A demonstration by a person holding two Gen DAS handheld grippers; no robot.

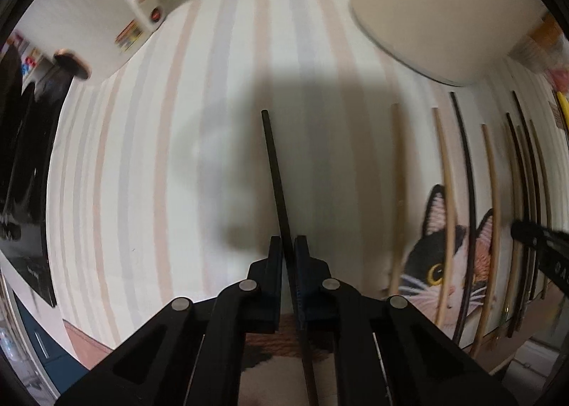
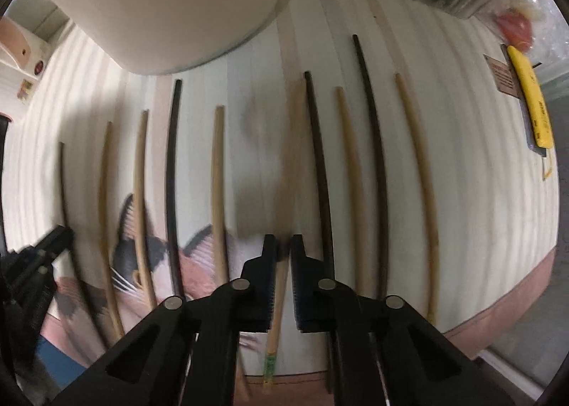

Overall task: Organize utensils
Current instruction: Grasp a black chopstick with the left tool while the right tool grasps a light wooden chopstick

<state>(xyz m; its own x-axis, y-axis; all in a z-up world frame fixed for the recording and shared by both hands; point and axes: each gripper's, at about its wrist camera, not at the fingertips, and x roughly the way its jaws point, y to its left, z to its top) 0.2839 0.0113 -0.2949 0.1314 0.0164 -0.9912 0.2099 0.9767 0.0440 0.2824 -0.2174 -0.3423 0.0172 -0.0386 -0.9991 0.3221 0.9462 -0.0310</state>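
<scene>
While chopsticks are lying in a row on the striped mat [image 1: 142,157], left gripper [image 1: 288,246] is pinching a dark chopstick [image 1: 274,171], right gripper [image 2: 283,246] a pale chopstick [image 2: 284,192], likely for sorting.

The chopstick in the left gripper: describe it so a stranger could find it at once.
Start at the striped cloth with the cat picture. Left of the row of chopsticks lying there, one black chopstick lies apart, alone on the stripes. It is the only one clamped in the left gripper.
</scene>
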